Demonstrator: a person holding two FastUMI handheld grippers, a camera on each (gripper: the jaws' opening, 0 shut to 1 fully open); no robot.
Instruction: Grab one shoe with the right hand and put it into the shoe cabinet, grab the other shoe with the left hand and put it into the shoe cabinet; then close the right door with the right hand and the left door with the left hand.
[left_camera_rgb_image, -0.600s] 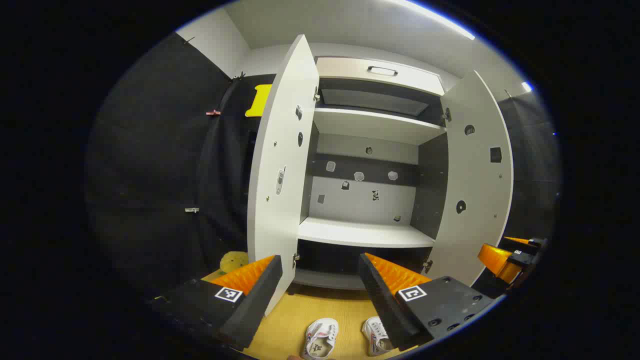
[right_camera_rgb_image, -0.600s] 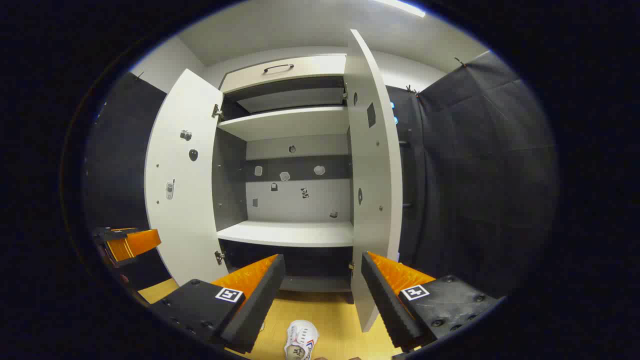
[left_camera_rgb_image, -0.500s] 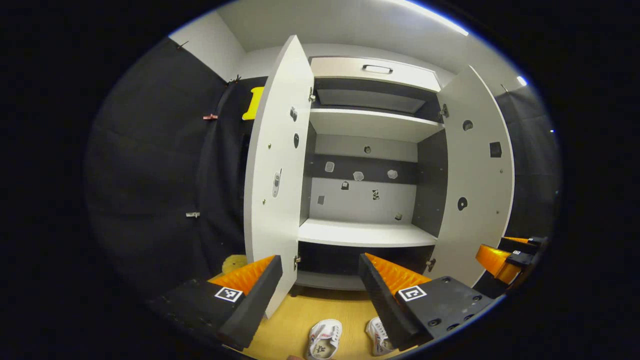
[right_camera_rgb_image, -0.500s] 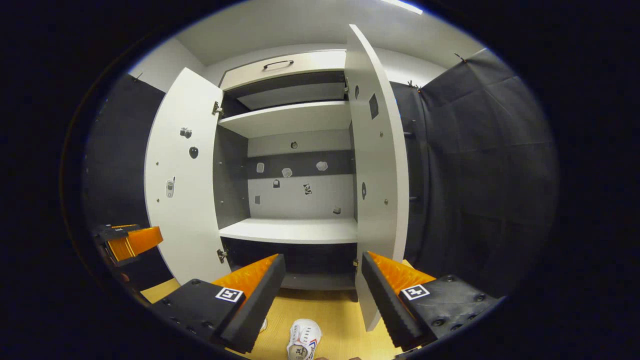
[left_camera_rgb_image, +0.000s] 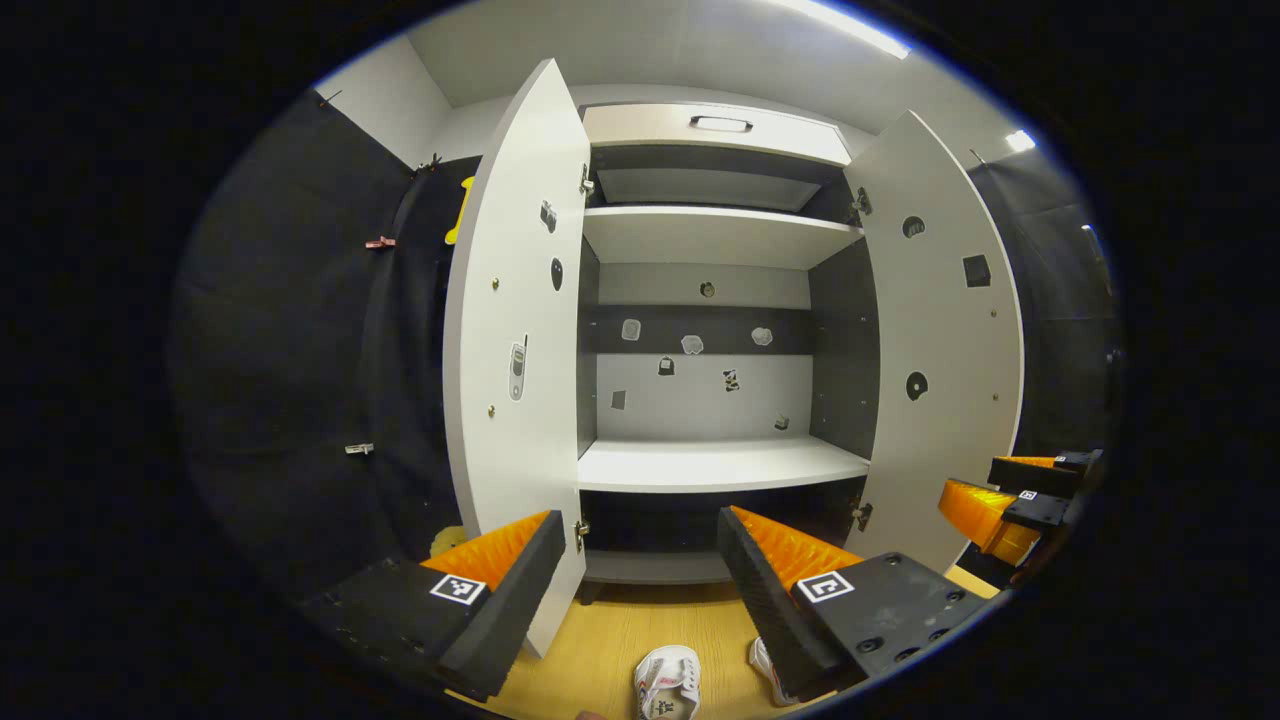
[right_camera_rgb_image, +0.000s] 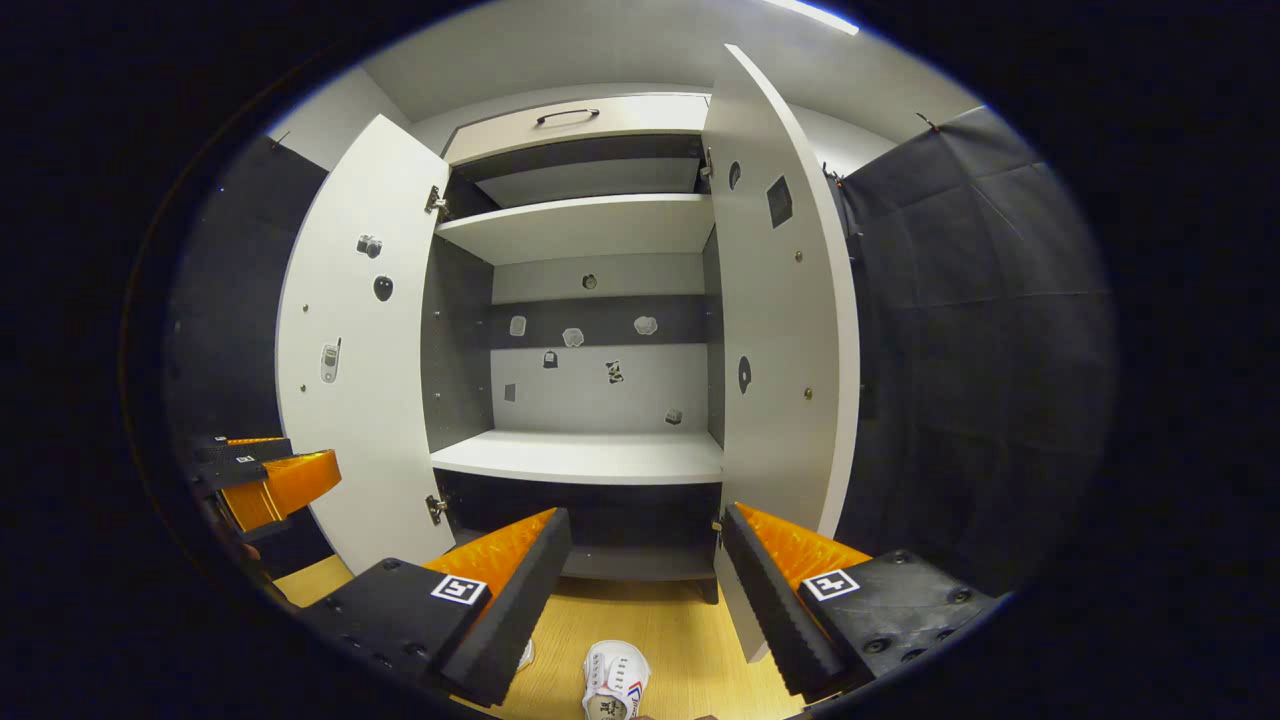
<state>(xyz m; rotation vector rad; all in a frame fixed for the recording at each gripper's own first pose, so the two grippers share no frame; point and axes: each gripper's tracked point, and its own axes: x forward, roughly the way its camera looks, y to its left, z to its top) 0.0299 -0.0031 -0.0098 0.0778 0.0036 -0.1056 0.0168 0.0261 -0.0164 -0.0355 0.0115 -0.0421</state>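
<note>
I hold my left gripper (left_camera_rgb_image: 640, 575) and right gripper (right_camera_rgb_image: 645, 575) level and wide open, gripping nothing, facing the open shoe cabinet (left_camera_rgb_image: 715, 465), with both white shoes (left_camera_rgb_image: 668, 685) on the floor (left_camera_rgb_image: 610, 640) before it.

The left tongs (left_camera_rgb_image: 636, 585) are level and pointing forward, jaws spread wide and gripping nothing. The right tongs (right_camera_rgb_image: 646, 585) match that pose, jaws equally wide and bare. Each pair shows at the other's side, roughly abreast.
</note>
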